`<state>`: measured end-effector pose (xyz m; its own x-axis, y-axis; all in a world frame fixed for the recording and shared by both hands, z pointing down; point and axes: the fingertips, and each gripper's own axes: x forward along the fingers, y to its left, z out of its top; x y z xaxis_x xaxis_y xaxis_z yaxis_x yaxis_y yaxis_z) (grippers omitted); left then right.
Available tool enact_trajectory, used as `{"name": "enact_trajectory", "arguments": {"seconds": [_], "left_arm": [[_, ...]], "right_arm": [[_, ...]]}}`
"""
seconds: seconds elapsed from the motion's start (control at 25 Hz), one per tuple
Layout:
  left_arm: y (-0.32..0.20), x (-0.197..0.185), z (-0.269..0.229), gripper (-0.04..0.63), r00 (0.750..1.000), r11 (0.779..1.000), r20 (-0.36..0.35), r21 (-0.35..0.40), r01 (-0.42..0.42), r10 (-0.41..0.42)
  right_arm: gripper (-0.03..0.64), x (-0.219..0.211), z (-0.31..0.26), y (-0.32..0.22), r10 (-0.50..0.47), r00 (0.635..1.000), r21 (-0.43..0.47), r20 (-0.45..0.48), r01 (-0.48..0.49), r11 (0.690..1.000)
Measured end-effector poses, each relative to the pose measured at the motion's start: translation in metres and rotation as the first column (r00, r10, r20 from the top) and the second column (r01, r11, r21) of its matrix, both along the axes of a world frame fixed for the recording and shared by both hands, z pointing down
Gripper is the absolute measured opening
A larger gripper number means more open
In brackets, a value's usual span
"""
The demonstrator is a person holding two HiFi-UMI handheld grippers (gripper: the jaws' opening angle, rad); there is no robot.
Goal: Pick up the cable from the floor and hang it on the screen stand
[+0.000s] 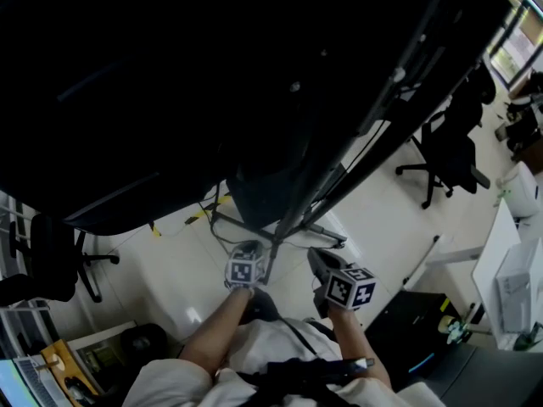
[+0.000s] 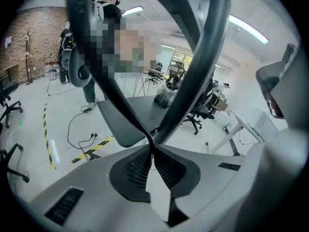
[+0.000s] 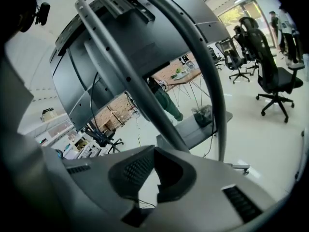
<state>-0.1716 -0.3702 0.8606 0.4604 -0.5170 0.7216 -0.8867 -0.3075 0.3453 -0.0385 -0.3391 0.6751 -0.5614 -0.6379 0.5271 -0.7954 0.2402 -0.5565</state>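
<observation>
Setting: open-plan office or lab floor.

- Pale glossy floor (image 1: 373, 219) across one large room, with yellow-black hazard tape (image 2: 91, 148) laid on it.
- Black castor office chairs (image 3: 273, 76) stand in several spots; another chair (image 1: 450, 155) is near a white tabletop (image 1: 496, 253).
- Strip lights (image 2: 247, 29) run along the ceiling.
- A brick wall (image 2: 34, 37) is at the far end, and glazed panels (image 3: 236, 11) are on another side.
- Shelving (image 3: 82, 141) stands along one wall.
- A perforated screen stand (image 3: 120, 66) carries a large dark display.
- A person (image 2: 89, 88) stands in the background.
</observation>
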Motion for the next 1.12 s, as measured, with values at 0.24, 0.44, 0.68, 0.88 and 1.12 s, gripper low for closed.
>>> {"name": "enact_trajectory", "arguments": {"seconds": [0.24,0.44,0.68,0.88,1.12], "left_arm": [[0.030,0.066,-0.066,0.018,0.997,0.994,-0.037,0.084,-0.063,0.066],[0.057,0.122,-0.124,0.018,0.995,0.988,-0.031,0.118,-0.096,0.100],[0.078,0.184,-0.203,0.018,0.989,0.966,-0.079,0.236,-0.101,0.122],[0.097,0.221,-0.251,0.018,0.984,0.946,-0.080,0.299,-0.127,0.158],[0.112,0.240,-0.305,0.018,0.982,0.922,-0.085,0.367,-0.126,0.168]], "right_arm": [[0.003,0.094,-0.029,0.026,0.141,0.990,0.051,0.009,-0.142,0.989],[0.003,0.163,-0.026,0.069,0.173,0.984,0.061,-0.041,-0.170,0.984],[0.023,0.208,-0.016,0.123,0.147,0.989,0.058,-0.033,-0.145,0.988],[0.031,0.228,-0.013,0.153,0.124,0.992,0.058,-0.006,-0.123,0.991],[0.031,0.236,-0.019,0.174,0.095,0.995,0.086,0.028,-0.097,0.992]]}}
